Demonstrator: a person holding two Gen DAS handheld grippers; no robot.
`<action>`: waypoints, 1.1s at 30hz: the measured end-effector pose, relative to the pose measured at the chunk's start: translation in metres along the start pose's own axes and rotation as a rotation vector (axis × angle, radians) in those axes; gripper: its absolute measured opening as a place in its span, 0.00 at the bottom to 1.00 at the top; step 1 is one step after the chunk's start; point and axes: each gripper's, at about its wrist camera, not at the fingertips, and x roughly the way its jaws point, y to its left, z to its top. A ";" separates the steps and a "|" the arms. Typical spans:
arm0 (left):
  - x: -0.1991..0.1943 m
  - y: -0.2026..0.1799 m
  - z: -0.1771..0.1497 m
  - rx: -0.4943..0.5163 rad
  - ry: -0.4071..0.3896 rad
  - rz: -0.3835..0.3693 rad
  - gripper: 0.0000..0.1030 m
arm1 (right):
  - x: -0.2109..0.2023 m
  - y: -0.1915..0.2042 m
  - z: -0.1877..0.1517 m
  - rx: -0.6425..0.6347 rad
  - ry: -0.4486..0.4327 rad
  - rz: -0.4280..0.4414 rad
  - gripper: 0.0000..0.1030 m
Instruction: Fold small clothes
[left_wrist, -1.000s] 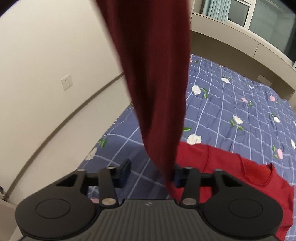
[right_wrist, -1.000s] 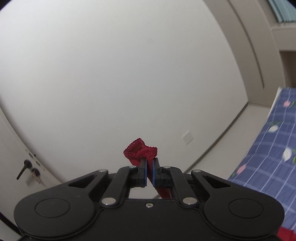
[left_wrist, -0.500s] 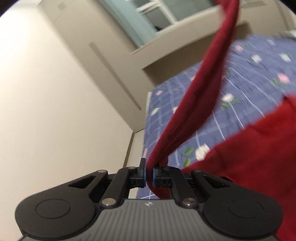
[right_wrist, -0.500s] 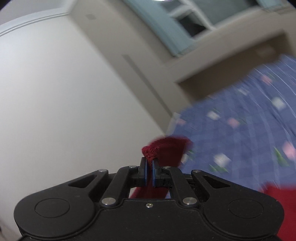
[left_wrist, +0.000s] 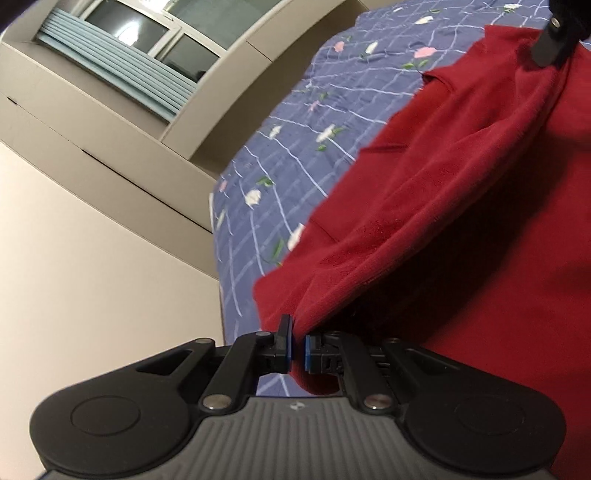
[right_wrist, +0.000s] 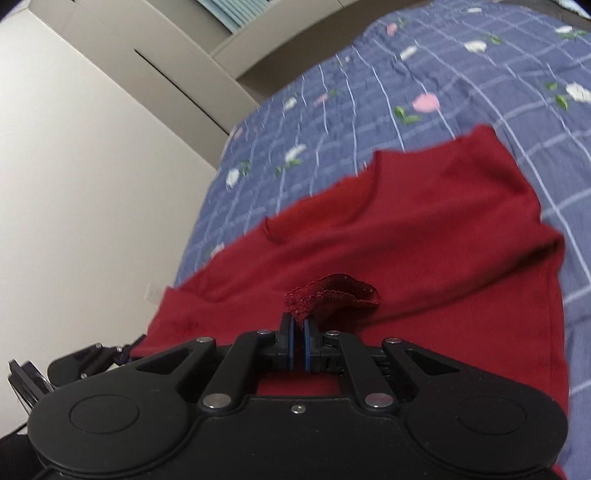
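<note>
Left wrist: 1 red garment (left_wrist: 461, 206), 2 tools (left_wrist: 297, 345) (right_wrist: 298, 341) gripping.

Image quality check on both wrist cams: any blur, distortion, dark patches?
Left wrist: fisheye bends the cabinet edges; the quilt is slightly smeared; deep shadow under the raised fold of the red garment. Right wrist: motion blur softens the quilt's flowers and the garment's far edge; lighting is even, with no glare.

both wrist views low, close, sharing red garment (left_wrist: 461, 221), bed (right_wrist: 443, 74)
</note>
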 end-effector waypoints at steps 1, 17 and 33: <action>0.004 -0.003 -0.002 -0.001 0.004 -0.002 0.06 | 0.001 -0.001 0.002 0.008 0.013 -0.003 0.13; 0.004 -0.004 -0.009 -0.003 0.029 -0.020 0.06 | 0.036 -0.019 0.011 0.119 0.117 -0.093 0.16; -0.025 -0.021 0.025 0.020 -0.084 -0.003 0.09 | -0.023 0.021 0.104 -0.276 -0.117 -0.131 0.02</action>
